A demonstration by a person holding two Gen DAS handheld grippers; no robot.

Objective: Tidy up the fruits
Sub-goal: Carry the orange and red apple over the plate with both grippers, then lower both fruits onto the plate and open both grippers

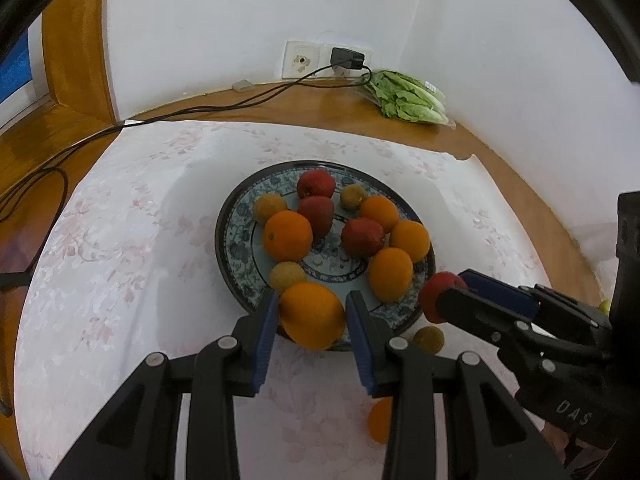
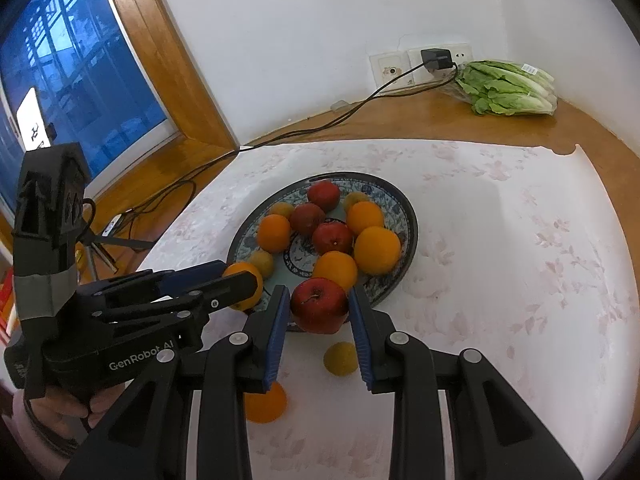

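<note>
A blue patterned plate (image 1: 236, 240) (image 2: 404, 216) holds several oranges, red apples and small yellow-brown fruits. My left gripper (image 1: 312, 316) is shut on an orange (image 1: 312, 314) at the plate's near rim; it also shows in the right wrist view (image 2: 244, 286). My right gripper (image 2: 320, 312) is shut on a red apple (image 2: 320, 310) at the plate's near edge; that apple shows in the left wrist view (image 1: 436, 292). A small yellow fruit (image 2: 340, 358) (image 1: 429, 339) and another orange (image 2: 265, 404) (image 1: 380, 420) lie on the cloth in front of the plate.
The plate stands on a white flowered cloth (image 1: 120, 240) over a wooden table. A bag of lettuce (image 1: 408, 98) (image 2: 506, 88) lies at the back by the wall. A black cable (image 1: 200, 110) runs from the wall socket across the table's left.
</note>
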